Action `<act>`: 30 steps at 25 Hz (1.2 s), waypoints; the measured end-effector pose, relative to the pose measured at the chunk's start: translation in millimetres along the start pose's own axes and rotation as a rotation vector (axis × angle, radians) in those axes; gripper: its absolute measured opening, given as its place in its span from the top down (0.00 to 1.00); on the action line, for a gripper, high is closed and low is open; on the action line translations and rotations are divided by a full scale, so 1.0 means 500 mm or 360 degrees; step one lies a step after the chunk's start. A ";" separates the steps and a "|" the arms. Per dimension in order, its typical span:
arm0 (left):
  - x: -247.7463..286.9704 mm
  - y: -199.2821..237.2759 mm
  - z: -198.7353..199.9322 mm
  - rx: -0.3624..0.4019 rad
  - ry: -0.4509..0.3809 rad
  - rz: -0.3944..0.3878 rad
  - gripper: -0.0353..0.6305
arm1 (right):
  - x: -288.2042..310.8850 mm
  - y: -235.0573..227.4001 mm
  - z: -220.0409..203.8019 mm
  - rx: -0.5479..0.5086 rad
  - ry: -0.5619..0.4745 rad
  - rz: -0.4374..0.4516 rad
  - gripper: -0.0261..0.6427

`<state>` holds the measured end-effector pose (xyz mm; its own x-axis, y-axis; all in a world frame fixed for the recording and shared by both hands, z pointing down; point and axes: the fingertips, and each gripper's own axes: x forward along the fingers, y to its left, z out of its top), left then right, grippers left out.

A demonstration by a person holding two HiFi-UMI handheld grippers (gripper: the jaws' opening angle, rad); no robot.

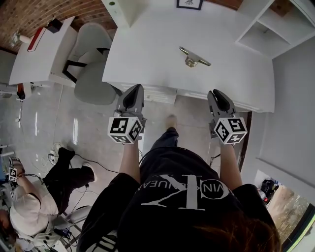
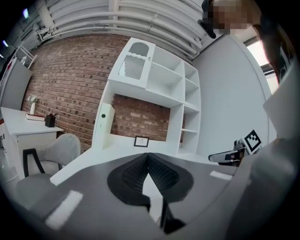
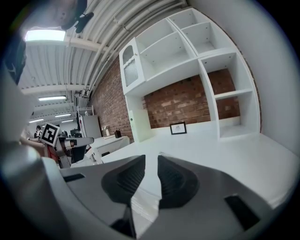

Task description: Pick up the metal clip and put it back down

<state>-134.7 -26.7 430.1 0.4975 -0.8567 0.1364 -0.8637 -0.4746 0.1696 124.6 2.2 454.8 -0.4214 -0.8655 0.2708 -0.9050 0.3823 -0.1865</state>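
The metal clip (image 1: 194, 58), brass-coloured with a long thin arm, lies on the white desk (image 1: 147, 54) towards its middle. Both grippers hang over the floor just short of the desk's front edge and point at the desk. My left gripper (image 1: 136, 89) is to the lower left of the clip, its pads touching at the tips (image 2: 148, 155) with nothing between them. My right gripper (image 1: 217, 93) is to the lower right of the clip. A narrow gap (image 3: 151, 164) shows between its two pads, and that gap holds nothing.
A grey chair (image 1: 91, 74) stands left of the desk, with a second white desk (image 1: 44, 49) beyond it. White shelves (image 1: 266, 24) and a small picture frame (image 1: 189, 4) stand at the desk's back. A person (image 1: 29, 197) sits on the floor at lower left, near cables.
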 end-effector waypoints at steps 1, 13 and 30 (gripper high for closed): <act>0.014 0.004 0.001 0.0001 0.0003 -0.0010 0.93 | 0.012 -0.005 0.001 -0.0007 0.0009 0.0000 0.90; 0.155 0.044 0.017 0.0001 0.0035 -0.0118 0.93 | 0.123 -0.047 0.015 -0.0036 0.0096 -0.0018 0.89; 0.287 0.006 -0.020 -0.0032 0.0101 -0.0274 0.93 | 0.207 -0.102 -0.008 -0.0255 0.0271 0.0002 0.84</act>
<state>-65.2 -149.0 459.9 0.6427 -0.7483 0.1646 -0.7637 -0.6086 0.2152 127.1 -105.9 496.1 -0.4138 -0.8032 0.4285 -0.8965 0.4414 -0.0382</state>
